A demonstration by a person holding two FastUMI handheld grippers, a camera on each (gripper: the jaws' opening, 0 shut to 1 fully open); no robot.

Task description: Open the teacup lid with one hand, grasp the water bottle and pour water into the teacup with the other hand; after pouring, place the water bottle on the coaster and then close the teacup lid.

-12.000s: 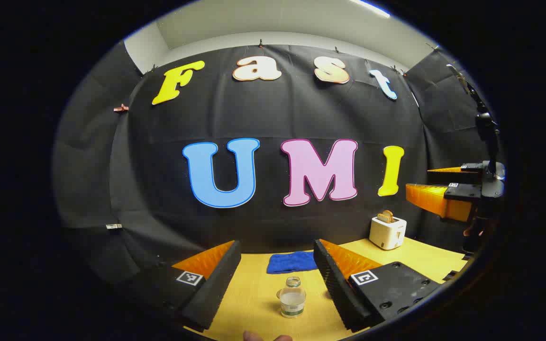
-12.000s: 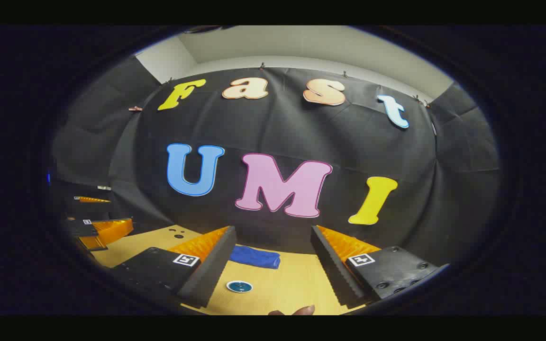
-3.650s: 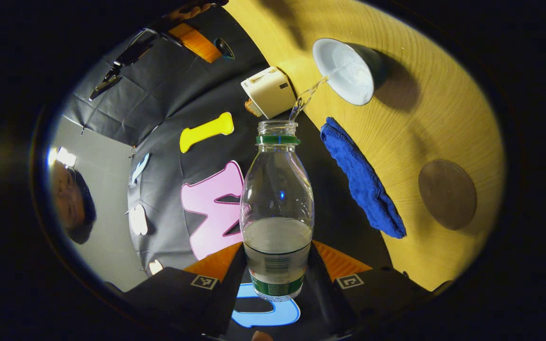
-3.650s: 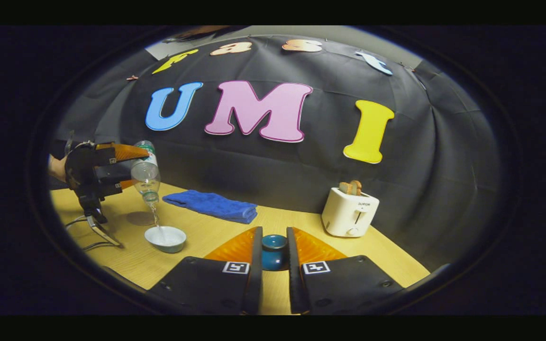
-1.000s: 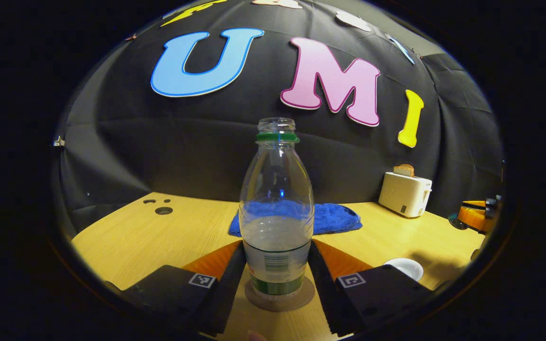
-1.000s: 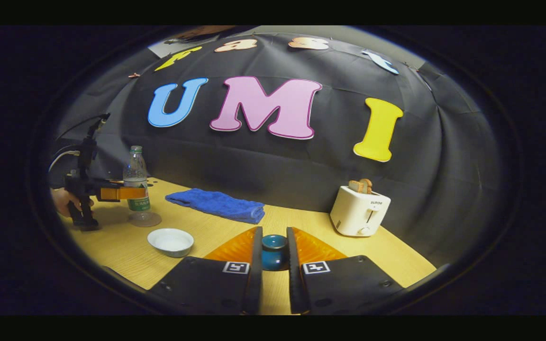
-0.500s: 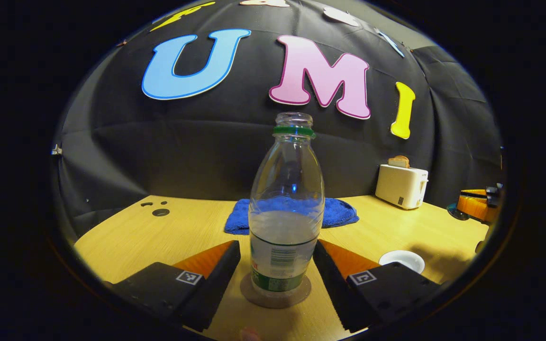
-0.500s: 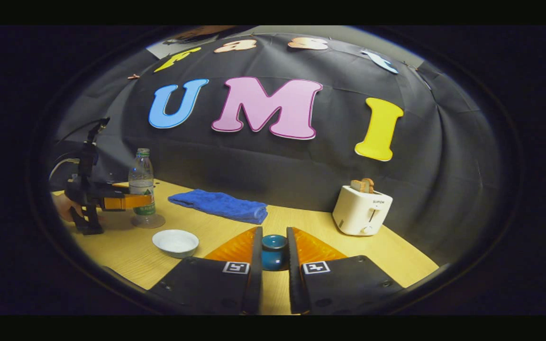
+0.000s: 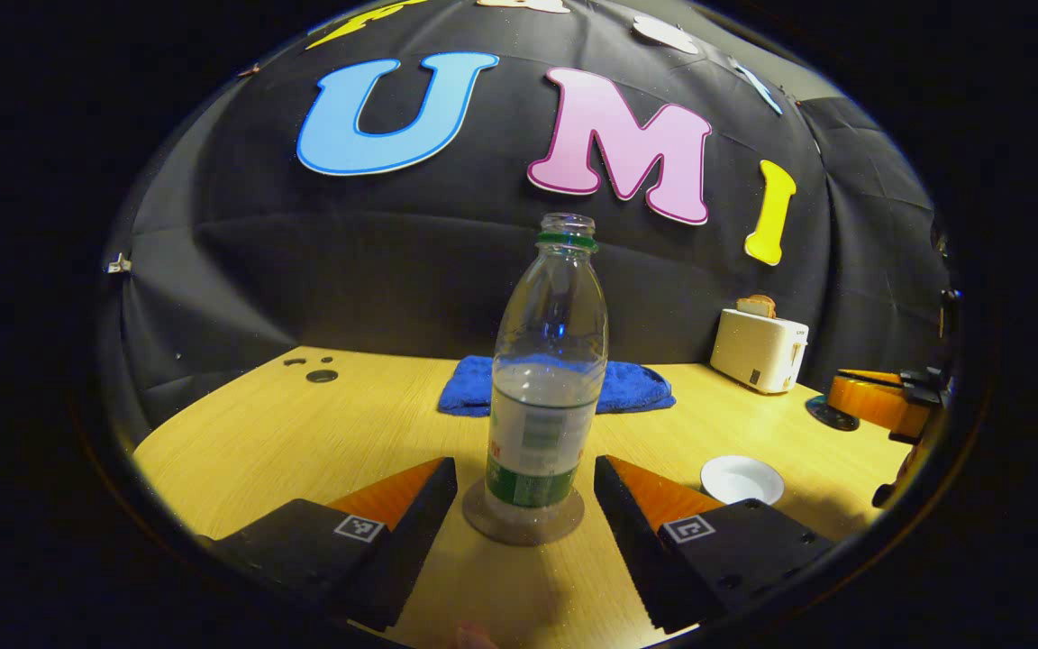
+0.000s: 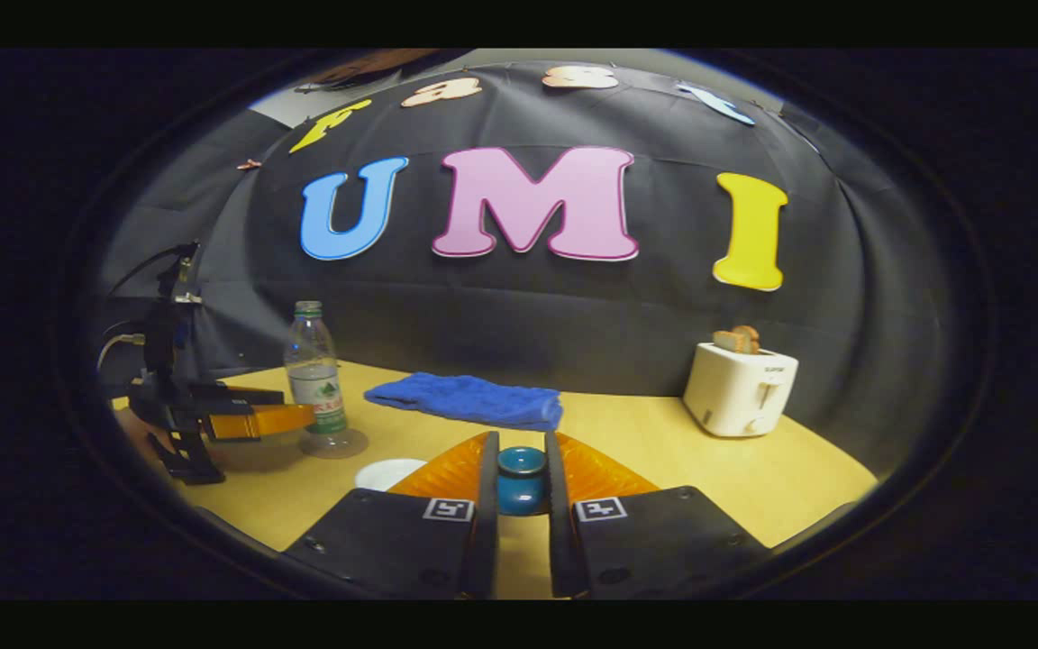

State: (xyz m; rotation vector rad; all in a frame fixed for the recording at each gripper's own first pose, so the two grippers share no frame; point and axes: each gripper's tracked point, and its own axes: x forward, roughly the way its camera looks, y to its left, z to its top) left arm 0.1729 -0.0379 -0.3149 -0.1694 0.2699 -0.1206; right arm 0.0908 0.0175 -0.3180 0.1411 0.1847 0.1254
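Now, over on the left, the left gripper (image 9: 525,487) sits with its fingers spread wide, one on each side of the bottle (image 9: 544,379) and touching neither. The bottle stands upright on the round coaster (image 9: 523,522), uncapped, with water up to about the middle of its body. That placement looks like the task's drop-off, with the fingers apart so the gripper can draw away without tipping it.

Behind the bottle a blue towel (image 9: 546,386) lies folded near the wall. Moving right across the table (image 9: 285,433), the white cup (image 9: 742,479) rests uncovered; whether it holds water cannot be told from this angle. Further right stands a toaster (image 9: 758,350) with bread in its slot.

From the right gripper view, the left gripper (image 10: 253,410) shows at the far left just beside the bottle (image 10: 314,379), and the cup's (image 10: 388,473) rim peeks out past a finger. At centre, the right gripper (image 10: 520,491) is clamped on the blue knob of the lid (image 10: 520,476), both fingers pressing its sides, held above the table. My read: pouring is finished and the lid is being kept aloft until it can go over to the cup at left.
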